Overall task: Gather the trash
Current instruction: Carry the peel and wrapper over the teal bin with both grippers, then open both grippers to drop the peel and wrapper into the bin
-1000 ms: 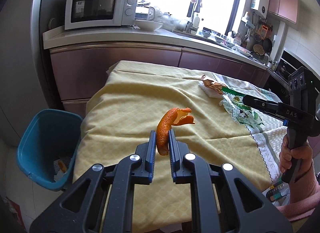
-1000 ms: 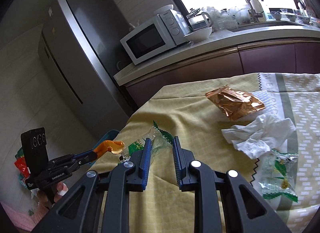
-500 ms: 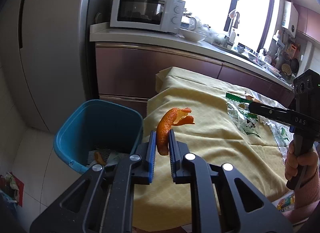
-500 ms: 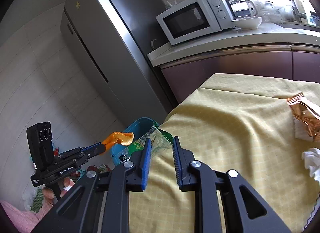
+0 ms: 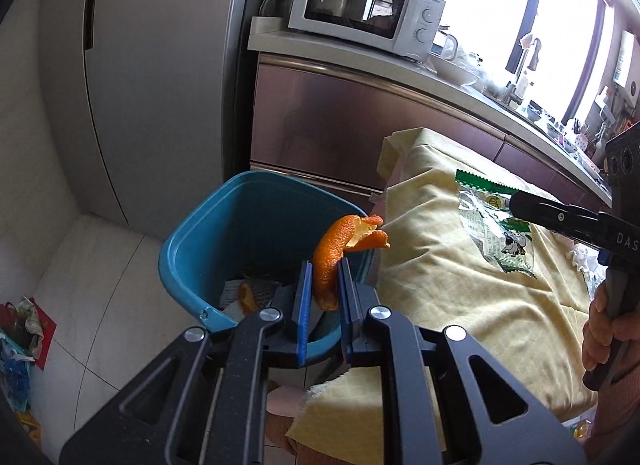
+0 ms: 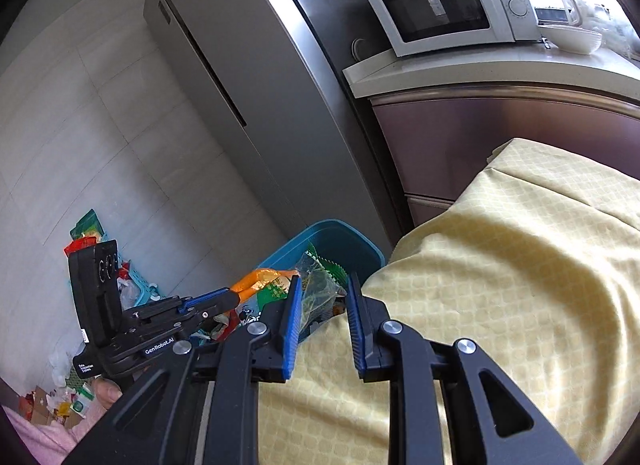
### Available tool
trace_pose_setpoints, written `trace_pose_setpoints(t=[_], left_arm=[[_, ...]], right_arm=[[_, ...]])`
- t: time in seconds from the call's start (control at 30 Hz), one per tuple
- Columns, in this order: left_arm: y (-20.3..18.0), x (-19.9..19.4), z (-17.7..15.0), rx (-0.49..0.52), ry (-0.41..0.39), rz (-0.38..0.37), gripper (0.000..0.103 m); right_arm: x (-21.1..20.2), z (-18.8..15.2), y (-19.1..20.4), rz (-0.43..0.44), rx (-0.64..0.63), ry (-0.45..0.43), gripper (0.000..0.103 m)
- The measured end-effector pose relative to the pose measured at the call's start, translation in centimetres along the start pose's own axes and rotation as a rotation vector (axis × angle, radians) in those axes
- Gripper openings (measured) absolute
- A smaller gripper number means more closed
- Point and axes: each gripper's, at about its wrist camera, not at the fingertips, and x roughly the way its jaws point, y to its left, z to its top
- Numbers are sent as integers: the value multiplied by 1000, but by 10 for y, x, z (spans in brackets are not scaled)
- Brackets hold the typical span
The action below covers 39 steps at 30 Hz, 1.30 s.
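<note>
Kitchen floor tiles, a tall steel fridge (image 5: 152, 77) and a white microwave (image 5: 366, 9) on the counter behind, and right at the corner of the worktop (image 5: 460, 297), draped in yellow cloth, sits the blue bin (image 5: 224, 233). Left tongs (image 5: 323, 285) are clamped on a curl of orange peel (image 5: 340, 249), blue pads pressing on its lower end, the rest of the peel sticking up and curling off to the right. From the left wrist view the peel hangs over the bin's near rim, beside the cloth's edge. Down inside the bin there's already some rubbish, including another orange scrap (image 5: 247, 297).

Over to the right tongs (image 6: 323, 305): a crumpled clear-and-green wrapper (image 6: 318, 285) sits between the blue pads, with the jaws standing only partly closed. In the left wrist view the same wrapper (image 5: 496, 233) dangles from the tip of those tongs above the yellow cloth, clearly gripped. A hand (image 5: 608, 333) wraps the black handle at the right edge.

From the right wrist view, the left tongs (image 6: 240, 295) come in from the left with the peel (image 6: 260, 279) at their tip, just beside the wrapper, both in front of the bin (image 6: 340, 237). Loose packaging litters the floor (image 6: 80, 169) along the wall.
</note>
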Motion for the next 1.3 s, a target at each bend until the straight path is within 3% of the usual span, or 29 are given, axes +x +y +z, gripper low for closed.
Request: trace_pose_setpoints(t=[0.3, 0.83, 1.13, 1.3], left_arm=[[23, 24, -3, -52, 33, 39, 13], [43, 69, -1, -98, 90, 90, 13], [42, 85, -2, -133, 105, 80, 14], [30, 74, -1, -112, 67, 52, 21]], right_arm=[[50, 14, 8, -29, -24, 76, 21], [123, 9, 15, -118, -11, 219, 23], [123, 6, 12, -105, 9, 212, 26], [104, 6, 5, -71, 32, 171, 27]])
